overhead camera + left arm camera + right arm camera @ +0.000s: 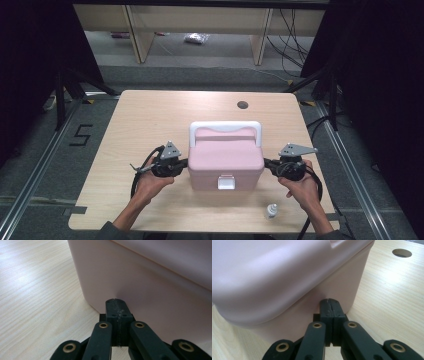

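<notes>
**Pink box flanked by two closed grippers**

Near edge, high view: two forearms entering from below, left hand (150, 182) and right hand (300, 187) each wrapped around a gripper. Small white bottle (271, 211) upright near the front edge, just ahead of the right hand and apart from the box.

Mid-table, high view: pink box (226, 160) standing lid-down-shut near the middle of the table (145, 120), white latch (226, 182) on the front wall, white handle (225, 127) folded back over the rear of the lid. Left gripper (186, 162) at the left side wall, right gripper (266, 162) at the right side wall, both pointed inward and level; tips too small here to judge contact.

Left gripper view: jaws pressed together with nothing between them, tip (115, 301) at or just short of the lower side wall of the box (150, 290), beside its rounded corner; bare wood grain to the left.

Right gripper view: jaws likewise closed on nothing, tip (330, 300) against or just short of the wall under the overhanging lid (274, 277).

Far part: round cable hole (402, 252) in the tabletop, seen also in the high view behind the box (242, 104); beyond the table, grey floor, wooden furniture legs, loose cables.
</notes>
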Demonstrator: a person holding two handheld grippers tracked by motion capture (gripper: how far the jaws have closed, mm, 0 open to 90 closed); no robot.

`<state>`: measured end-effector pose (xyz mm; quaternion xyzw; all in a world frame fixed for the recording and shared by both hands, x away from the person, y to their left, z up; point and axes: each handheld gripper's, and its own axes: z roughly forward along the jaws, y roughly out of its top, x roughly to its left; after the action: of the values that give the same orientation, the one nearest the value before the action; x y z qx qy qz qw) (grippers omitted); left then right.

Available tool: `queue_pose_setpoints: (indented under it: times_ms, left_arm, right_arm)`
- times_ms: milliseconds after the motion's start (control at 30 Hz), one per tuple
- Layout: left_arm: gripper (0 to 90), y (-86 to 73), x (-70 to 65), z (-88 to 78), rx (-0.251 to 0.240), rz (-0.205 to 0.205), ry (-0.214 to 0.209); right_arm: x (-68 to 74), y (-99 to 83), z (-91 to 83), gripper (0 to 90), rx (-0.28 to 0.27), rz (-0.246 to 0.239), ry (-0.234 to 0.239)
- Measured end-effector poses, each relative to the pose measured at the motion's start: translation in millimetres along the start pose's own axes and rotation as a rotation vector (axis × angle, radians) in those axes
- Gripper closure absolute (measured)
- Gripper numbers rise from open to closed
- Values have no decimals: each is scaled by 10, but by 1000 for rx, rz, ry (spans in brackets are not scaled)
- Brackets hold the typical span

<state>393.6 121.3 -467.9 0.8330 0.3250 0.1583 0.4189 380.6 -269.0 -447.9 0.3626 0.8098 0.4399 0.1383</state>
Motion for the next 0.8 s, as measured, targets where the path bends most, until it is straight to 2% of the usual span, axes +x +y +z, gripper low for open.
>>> queue_pose_setpoints:
  times_ms: [33,100,133,200,267,333,367,400,433,467,533,600,667,700,733,767,800]
  left_arm:
    - [898,2,-1,-2,3,3,2]
    - [897,4,-1,-2,3,3,5]
    - [879,13,5,-5,7,9,14]
    - [852,23,24,-14,4,5,7]
    - [825,41,58,-43,3,-6,1]
    - [801,42,86,-56,2,-12,8]
    - [791,40,97,-60,4,-17,7]
    - [777,36,105,-59,2,-24,5]
    - [763,37,119,-61,5,-24,7]
    - [746,36,134,-64,5,-25,8]
    - [714,34,145,-66,5,-30,10]
    - [685,37,190,-89,6,-43,14]
    - [651,40,200,-98,6,-51,17]
    - [633,45,218,-109,10,-52,12]
    - [617,58,242,-128,13,-61,14]
    - [607,64,246,-134,13,-70,12]
    - [597,75,258,-147,17,-80,14]
  right_arm:
    - [-22,2,-2,900,-10,-34,-11]
    - [-17,5,-2,900,-5,-36,-8]
    - [11,4,-10,900,11,-5,-8]
    - [9,5,-9,897,14,-4,-11]
    - [-28,-12,-4,869,27,-51,-61]
    - [-43,-40,-8,854,31,-33,-67]
    - [-69,-53,-19,843,24,-43,-75]
    - [-51,-72,-36,826,42,7,-71]
    - [-85,-86,-44,810,28,-22,-84]
    - [-84,-105,-61,792,30,1,-81]
    - [-109,-122,-78,771,24,-12,-89]
    - [-118,-194,-117,693,27,32,-95]
    - [-124,-216,-119,664,18,37,-88]
    - [-143,-249,-142,603,20,24,-103]
    - [-129,-266,-141,577,17,54,-99]
    - [-135,-284,-158,544,24,59,-119]
    - [-151,-298,-149,518,14,64,-111]
